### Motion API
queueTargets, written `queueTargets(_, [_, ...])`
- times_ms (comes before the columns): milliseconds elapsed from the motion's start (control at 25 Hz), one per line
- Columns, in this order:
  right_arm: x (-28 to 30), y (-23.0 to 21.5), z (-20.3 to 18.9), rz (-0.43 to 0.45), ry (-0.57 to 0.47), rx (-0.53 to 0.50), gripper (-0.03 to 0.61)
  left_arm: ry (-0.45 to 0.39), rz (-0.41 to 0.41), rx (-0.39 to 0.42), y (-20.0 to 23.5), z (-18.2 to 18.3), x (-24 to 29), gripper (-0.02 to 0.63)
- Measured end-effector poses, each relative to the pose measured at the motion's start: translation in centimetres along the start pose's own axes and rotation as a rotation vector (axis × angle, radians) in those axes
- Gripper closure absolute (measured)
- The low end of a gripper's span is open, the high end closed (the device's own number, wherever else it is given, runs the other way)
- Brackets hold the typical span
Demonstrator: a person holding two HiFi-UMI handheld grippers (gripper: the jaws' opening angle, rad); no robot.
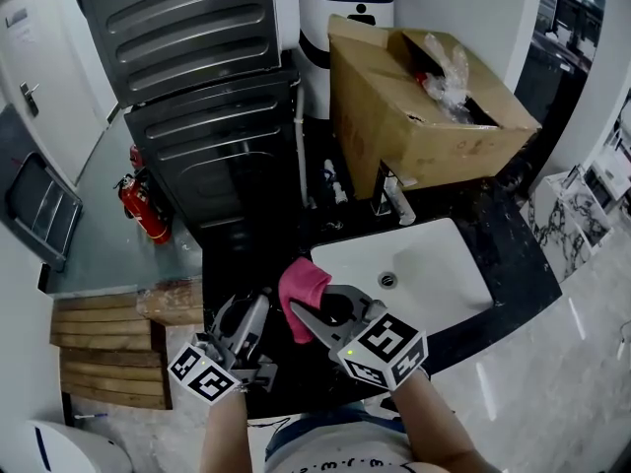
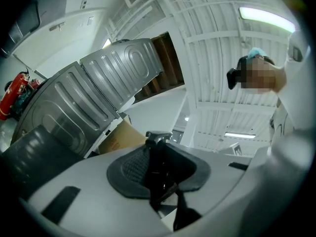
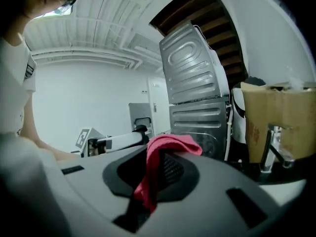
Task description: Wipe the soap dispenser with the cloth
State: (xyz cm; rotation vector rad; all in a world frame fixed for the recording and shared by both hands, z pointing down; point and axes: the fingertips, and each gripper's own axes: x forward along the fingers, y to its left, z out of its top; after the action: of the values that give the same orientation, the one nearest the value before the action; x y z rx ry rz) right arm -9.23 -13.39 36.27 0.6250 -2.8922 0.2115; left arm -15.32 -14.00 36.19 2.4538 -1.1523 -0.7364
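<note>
My left gripper (image 1: 251, 313) is shut on a dark soap dispenser (image 2: 158, 154), whose grey pump head (image 2: 158, 136) sticks up past the jaws in the left gripper view. In the head view the bottle is lost against the black counter. My right gripper (image 1: 314, 308) is shut on a pink cloth (image 1: 304, 292) just right of the left gripper, over the counter in front of the sink. The cloth (image 3: 165, 147) drapes over the jaws of the right gripper (image 3: 158, 174) in the right gripper view. There the left gripper (image 3: 116, 141) lies to the left, apart from the cloth.
A white sink basin (image 1: 424, 274) with a chrome faucet (image 1: 389, 197) is set into the black counter (image 1: 503, 254). Behind it stands an open cardboard box (image 1: 414, 116). Grey ribbed metal appliances (image 1: 197, 77) stand at the back left, with a red fire extinguisher (image 1: 143, 207) and wooden slats (image 1: 99, 353) beside them.
</note>
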Motion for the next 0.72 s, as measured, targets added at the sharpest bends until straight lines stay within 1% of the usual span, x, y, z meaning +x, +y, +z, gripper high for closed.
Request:
queueTargets(200, [0.8, -2.3, -0.8, -0.101, 0.004, 0.073, 0.529, -0.006, 0.002, -0.003, 0.4, 0.3, -0.4, 0.505])
queueTargets(280, [0.8, -3.3, -1.7, -0.144, 0.029, 0.089, 0.529, -0.023, 0.004, -0.018, 0.6, 0.4, -0.6, 0.505])
queueTargets(360, [0.7, -4.2, -3.1, -0.180, 0.070, 0.103, 0.529, -0.036, 0.003, -0.024, 0.7, 0.5, -0.8, 0.505])
queueTargets(480, [0.4, -5.2, -5.7, -0.218, 0.145, 0.127, 0.529, -0.026, 0.007, -0.011, 0.9, 0.4, -0.8, 0.505])
queueTargets(600, [0.0, -5.7, -8.8, -0.249, 0.251, 0.142, 0.529, -0.011, 0.008, -0.010, 1.3, -0.1, -1.0, 0.506])
queueTargets(680, [-0.7, -6.2, -10.3, -0.288, 0.297, 0.154, 0.529, 0.023, 0.001, 0.010, 1.4, -0.8, -0.7, 0.506])
queueTargets(720, [-1.2, -6.5, -10.6, -0.306, 0.297, 0.171, 0.529, 0.056, -0.001, 0.034, 1.5, -1.4, -0.4, 0.506])
